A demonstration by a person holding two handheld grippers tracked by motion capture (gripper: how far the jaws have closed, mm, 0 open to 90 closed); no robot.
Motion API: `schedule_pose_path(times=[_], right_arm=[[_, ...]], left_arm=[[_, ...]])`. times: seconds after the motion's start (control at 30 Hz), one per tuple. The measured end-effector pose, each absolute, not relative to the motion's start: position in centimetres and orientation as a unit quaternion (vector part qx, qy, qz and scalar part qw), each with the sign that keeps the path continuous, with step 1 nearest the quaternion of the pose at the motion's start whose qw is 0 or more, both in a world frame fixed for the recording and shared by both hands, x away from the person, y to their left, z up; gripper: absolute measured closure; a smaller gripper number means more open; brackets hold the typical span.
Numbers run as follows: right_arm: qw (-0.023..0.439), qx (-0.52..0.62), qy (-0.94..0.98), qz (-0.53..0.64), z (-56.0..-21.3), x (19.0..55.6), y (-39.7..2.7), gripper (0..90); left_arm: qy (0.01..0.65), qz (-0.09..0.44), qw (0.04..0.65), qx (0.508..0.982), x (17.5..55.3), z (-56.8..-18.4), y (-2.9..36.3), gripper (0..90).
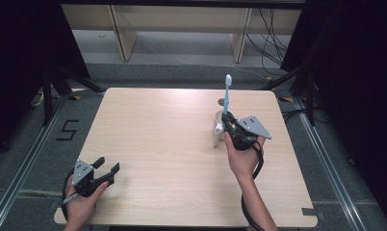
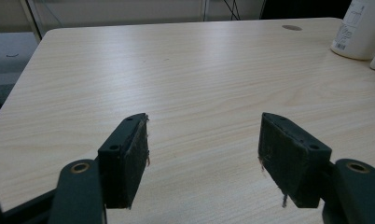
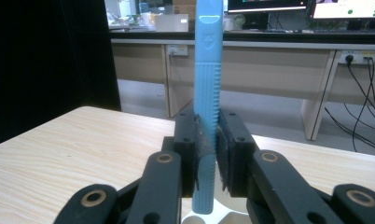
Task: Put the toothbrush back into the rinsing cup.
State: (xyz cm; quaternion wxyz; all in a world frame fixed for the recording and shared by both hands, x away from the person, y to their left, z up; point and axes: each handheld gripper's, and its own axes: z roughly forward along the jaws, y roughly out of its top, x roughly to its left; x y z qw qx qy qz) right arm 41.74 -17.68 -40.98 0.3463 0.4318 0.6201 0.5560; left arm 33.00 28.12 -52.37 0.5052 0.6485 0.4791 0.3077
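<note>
Fingers (image 3: pixel 209 154) clamp toothbrush (image 3: pixel 207 93) (cup (image 1: pixel 218 128) below).

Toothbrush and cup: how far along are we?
Done: the right gripper is shut on the blue toothbrush, holding it upright. In hand: its lower end hangs just over the white cup; whether it is going in or coming out I cannot tell. Left: releasing the toothbrush. The left gripper sits open near the table's near edge.

The toothbrush (image 1: pixel 226 96) is light blue with a white head; the cup (image 1: pixel 218 129) beneath it is white; both grippers (image 1: pixel 230 126) (image 1: pixel 106 169) are black with grey plates; the table (image 1: pixel 158 139) shows pale wood grain
</note>
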Motion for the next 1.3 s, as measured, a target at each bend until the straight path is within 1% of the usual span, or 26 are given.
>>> schedule_pose_path(times=[0.13, 0.23, 0.3, 0.33, 0.37, 0.43, 0.47, 0.53, 0.57, 0.63, 1.0, 1.1, 1.23, 1.3], right_arm=[[0.352, 0.431, 0.621, 0.552, -41.1, 41.9, -17.6, 79.3], [0.345, 0.437, 0.619, 0.554, -41.2, 41.9, -17.4, 79.3], [0.356, 0.431, 0.619, 0.551, -41.3, 42.1, -17.5, 79.3], [0.347, 0.435, 0.617, 0.557, -41.4, 42.1, -17.3, 79.3], [0.348, 0.434, 0.617, 0.556, -41.4, 42.2, -17.3, 79.3], [0.360, 0.428, 0.620, 0.550, -41.5, 42.3, -17.4, 79.3], [0.348, 0.437, 0.617, 0.553, -41.5, 42.2, -17.2, 79.3], [0.356, 0.431, 0.617, 0.554, -41.7, 42.4, -17.2, 79.3], [0.347, 0.437, 0.618, 0.554, -41.8, 42.4, -17.1, 79.3], [0.353, 0.436, 0.618, 0.551, -41.9, 42.5, -17.1, 79.3], [0.344, 0.440, 0.617, 0.554, -42.6, 42.9, -16.6, 79.2], [0.352, 0.437, 0.619, 0.549, -42.7, 43.1, -16.6, 79.3], [0.341, 0.450, 0.615, 0.551, -43.0, 43.0, -16.4, 79.3], [0.343, 0.440, 0.619, 0.553, -43.1, 43.3, -16.5, 79.2]], left_arm=[[0.478, 0.308, 0.505, 0.649, 33.0, -52.4, 28.1, 32.8], [0.480, 0.308, 0.500, 0.652, 32.9, -52.3, 28.1, 32.8], [0.478, 0.308, 0.505, 0.649, 33.0, -52.4, 28.1, 32.8], [0.479, 0.308, 0.505, 0.649, 33.0, -52.4, 28.1, 32.8], [0.481, 0.307, 0.500, 0.652, 32.9, -52.3, 28.1, 32.8], [0.479, 0.308, 0.504, 0.650, 33.0, -52.4, 28.1, 32.8], [0.479, 0.307, 0.505, 0.649, 33.0, -52.4, 28.1, 32.8], [0.479, 0.307, 0.506, 0.648, 33.0, -52.4, 28.1, 32.7], [0.479, 0.307, 0.507, 0.648, 33.0, -52.4, 28.1, 32.7], [0.479, 0.307, 0.507, 0.647, 33.0, -52.4, 28.2, 32.7], [0.479, 0.307, 0.506, 0.648, 33.0, -52.4, 28.1, 32.7], [0.478, 0.307, 0.507, 0.648, 33.0, -52.4, 28.1, 32.7], [0.478, 0.307, 0.507, 0.648, 33.0, -52.4, 28.2, 32.7], [0.478, 0.308, 0.507, 0.648, 33.0, -52.4, 28.1, 32.7]])
